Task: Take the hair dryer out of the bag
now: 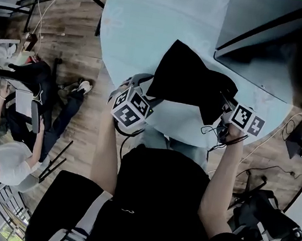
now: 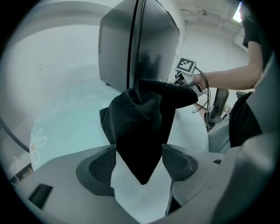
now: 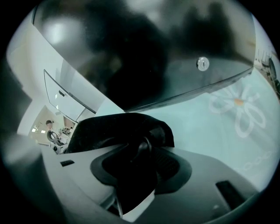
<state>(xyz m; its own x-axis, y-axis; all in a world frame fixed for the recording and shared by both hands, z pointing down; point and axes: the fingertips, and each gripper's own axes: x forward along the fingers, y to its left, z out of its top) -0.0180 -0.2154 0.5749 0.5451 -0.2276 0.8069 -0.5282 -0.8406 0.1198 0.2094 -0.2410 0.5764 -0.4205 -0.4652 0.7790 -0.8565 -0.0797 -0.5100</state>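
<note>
my right claw (image 3: 139, 161) pinches the limp black cloth bag (image 1: 187, 80) at four o'clock, left claw (image 2: 140, 161) spread around its eight o'clock corner; the unseen hair dryer, likely inside, should feel rigid and heavyish, so take its handle.

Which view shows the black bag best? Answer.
Left gripper view: the black bag hangs there nearly whole against the pale table. Head view shows it smaller; right gripper view shows only a bunch between the jaws.

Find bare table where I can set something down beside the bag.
Widest: table left of the bag, out to the rim. Smaller strip at the near edge, between left gripper and right gripper. Crowded far right, by the box.
</note>
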